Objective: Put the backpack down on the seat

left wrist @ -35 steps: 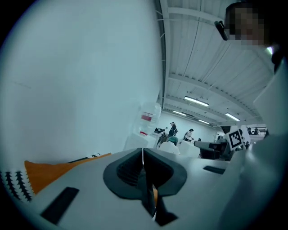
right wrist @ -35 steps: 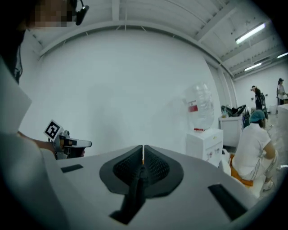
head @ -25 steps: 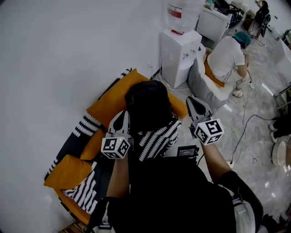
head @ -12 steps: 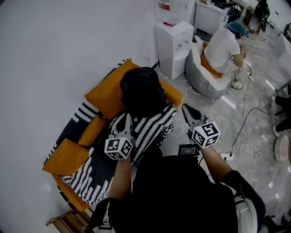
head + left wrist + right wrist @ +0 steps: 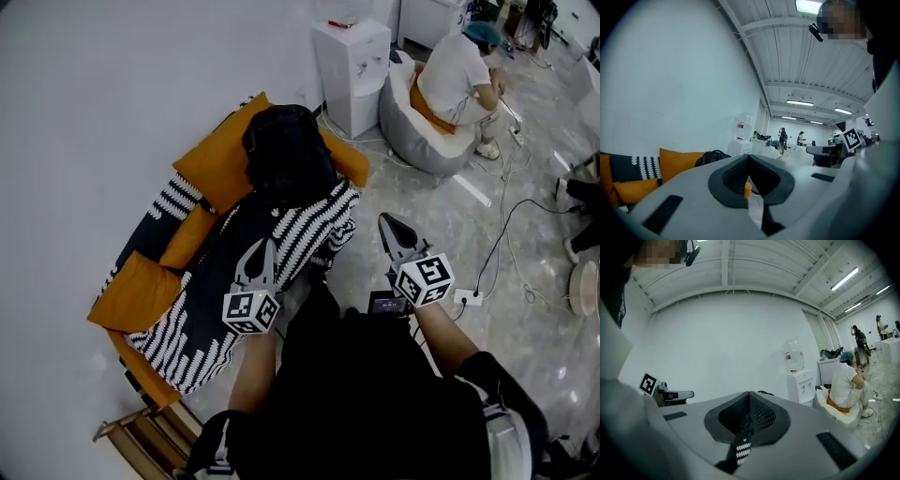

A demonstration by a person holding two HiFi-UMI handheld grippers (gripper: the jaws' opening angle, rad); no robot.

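The black backpack (image 5: 286, 155) rests on the seat of the sofa (image 5: 187, 309), at the end toward 12 o'clock in the head view. It leans back against an orange cushion (image 5: 211, 164). Its long axis runs roughly from 6 o'clock to 12 o'clock, and the lower end sits on the striped cover. In the left gripper view it stands nearly upright with a small handle loop at its top.

Neither tool touches the backpack. The left gripper (image 5: 265, 248) is at 6 o'clock from it, over the striped cover, with its jaws pressed together on nothing. The right gripper (image 5: 387, 223) is at about 4 o'clock, over the floor, also closed and empty. A water dispenser (image 5: 352, 61) stands at 1 o'clock from the backpack.
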